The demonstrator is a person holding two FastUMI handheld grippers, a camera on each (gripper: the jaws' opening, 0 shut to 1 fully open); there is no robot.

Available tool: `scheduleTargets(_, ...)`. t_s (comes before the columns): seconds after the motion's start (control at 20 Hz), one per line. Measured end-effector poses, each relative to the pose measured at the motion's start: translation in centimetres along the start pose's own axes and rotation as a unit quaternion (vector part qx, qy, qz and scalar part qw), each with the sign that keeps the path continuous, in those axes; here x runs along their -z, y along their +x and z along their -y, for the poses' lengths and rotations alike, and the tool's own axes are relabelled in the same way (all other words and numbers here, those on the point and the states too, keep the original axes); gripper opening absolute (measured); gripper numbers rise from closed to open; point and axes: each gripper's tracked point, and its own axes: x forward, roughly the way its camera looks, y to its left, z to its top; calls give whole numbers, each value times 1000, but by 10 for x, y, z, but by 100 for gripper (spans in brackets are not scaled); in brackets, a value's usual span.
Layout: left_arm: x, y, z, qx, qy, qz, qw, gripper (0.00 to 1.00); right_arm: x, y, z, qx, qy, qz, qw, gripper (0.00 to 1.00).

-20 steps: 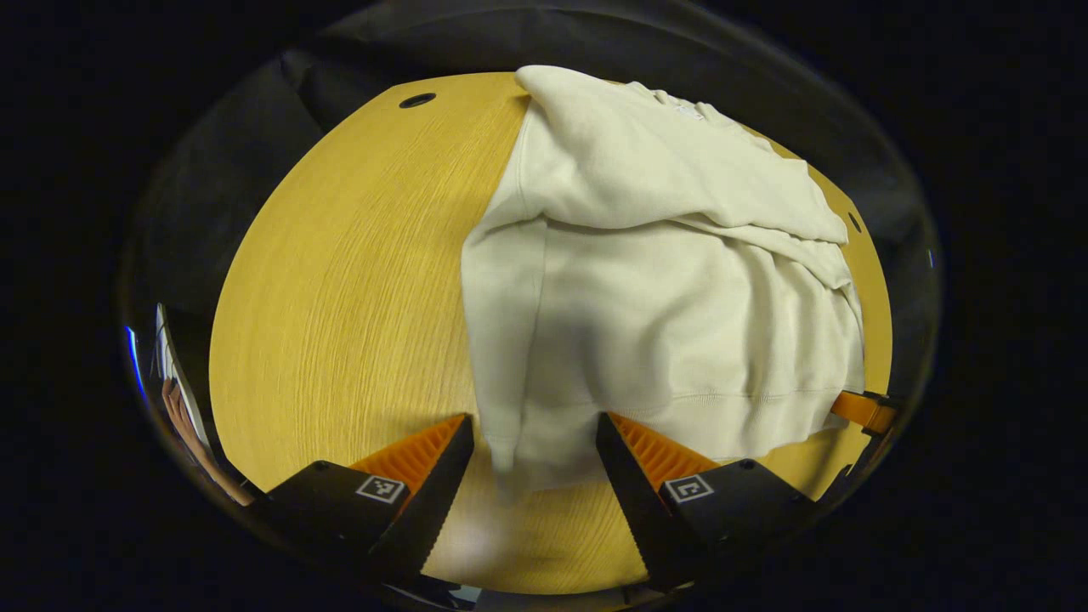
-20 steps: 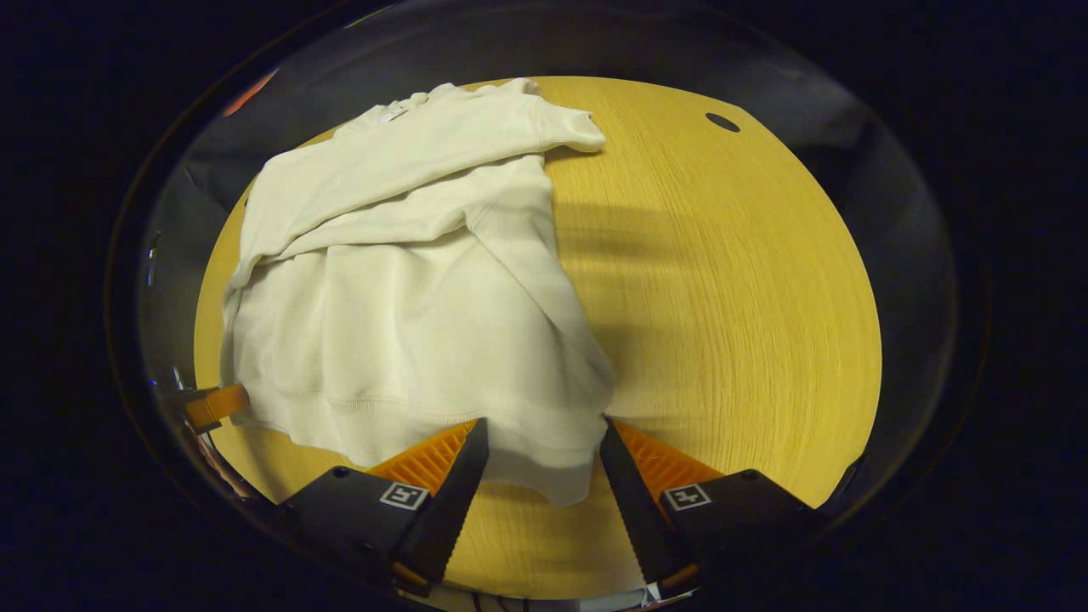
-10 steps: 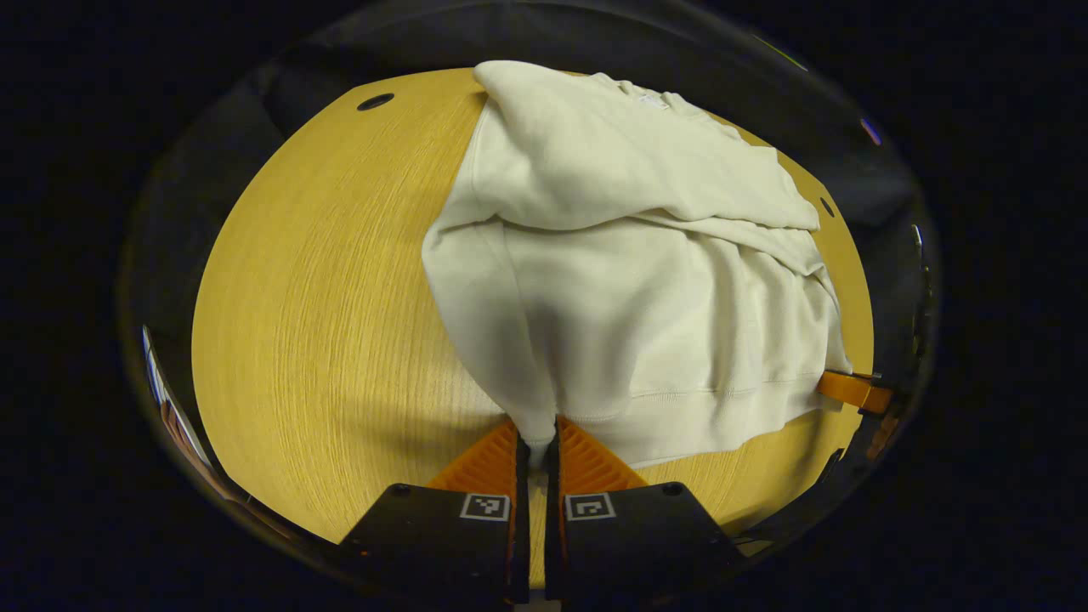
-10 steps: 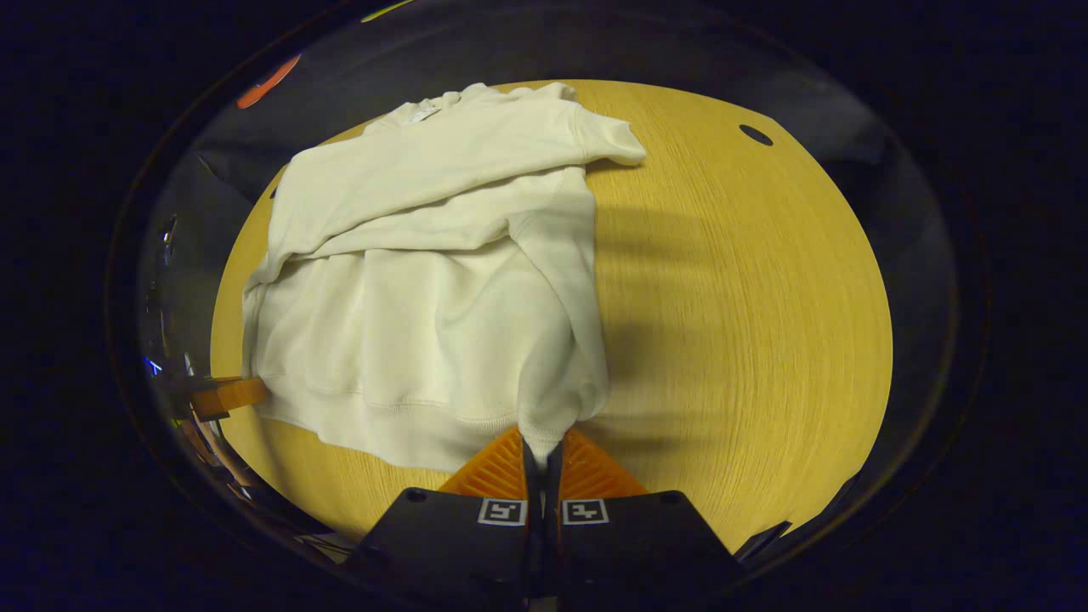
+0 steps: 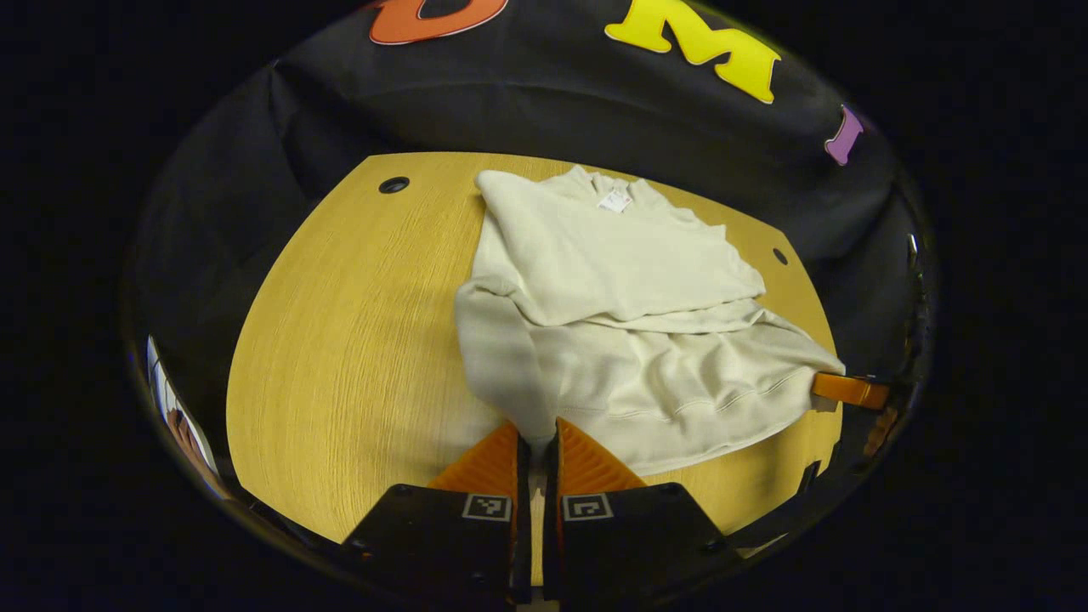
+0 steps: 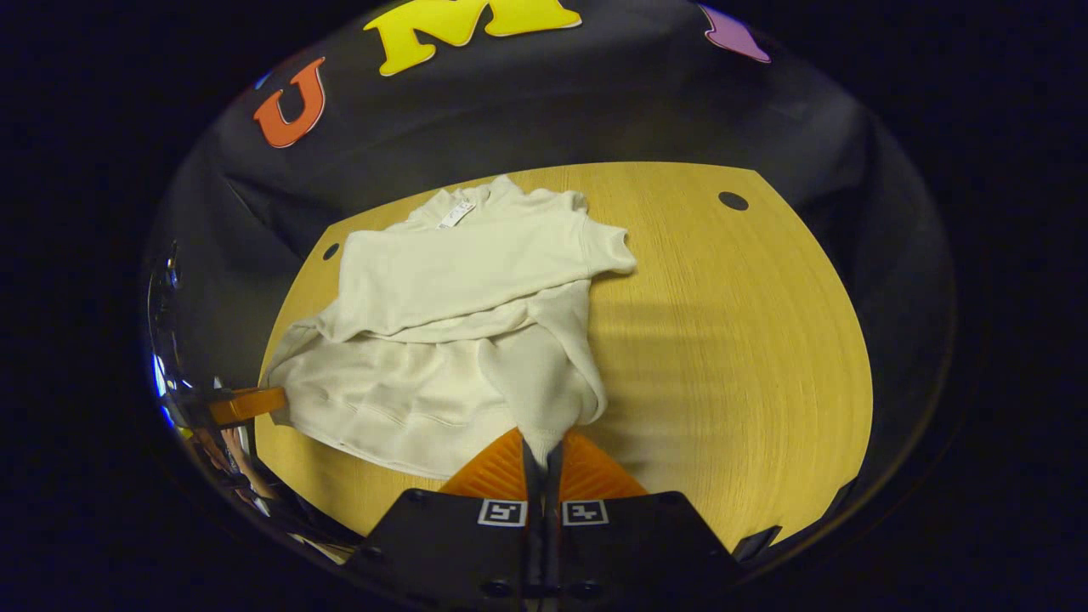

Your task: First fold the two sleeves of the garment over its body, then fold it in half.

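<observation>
Desk [image 5: 340, 340]: you're working over a yellow wood-grain top with a straight far edge and cut corners, set against the booth's black cloth wall.
Holes: you can see a dark round hole [image 5: 393, 184] near the far left corner and a smaller one [image 5: 779, 256] near the far right.
On the desk: a cream sweatshirt [image 5: 612, 280], collar toward the wall, both sleeves folded across its body, hem corners lifted at the near edge.
Bare wood: the wide area on each side of the sweatshirt.

The left tool [image 5: 537, 446] and the right tool [image 6: 542, 450] each have both fingers pinched tightly together.
</observation>
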Motion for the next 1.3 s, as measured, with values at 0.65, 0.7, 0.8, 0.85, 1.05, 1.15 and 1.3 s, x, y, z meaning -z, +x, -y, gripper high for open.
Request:
scheduleTargets(0.65, -120, -2, 25, 8, -1, 14, 1000, 8, -112, -12, -8, -35, -16, 62, 997, 1)
scheduleTargets(0.7, -133, 5, 27, 7, 5, 12, 1000, 8, -124, -3, -8, -36, -9, 61, 997, 1)
scheduleTargets(0.8, -153, 27, 30, 6, 13, 1, 1000, 8, -147, 19, 0, -27, -1, 52, 998, 1)
scheduleTargets(0.85, -161, 43, 30, 4, 11, -12, 1000, 8, -157, 35, 3, -23, 5, 47, 999, 1)
scheduleTargets(1.05, -176, 83, 27, 7, -19, -37, 999, 8, -199, 78, 8, -19, 26, 37, 999, 1)
scheduleTargets(1.15, -181, 92, 22, 15, -42, -45, 998, 8, -215, 97, 10, -18, 47, 33, 998, 1)
scheduleTargets(1.3, -187, 100, 5, 25, -72, -52, 996, 8, -232, 127, 9, -16, 73, 26, 997, 2)
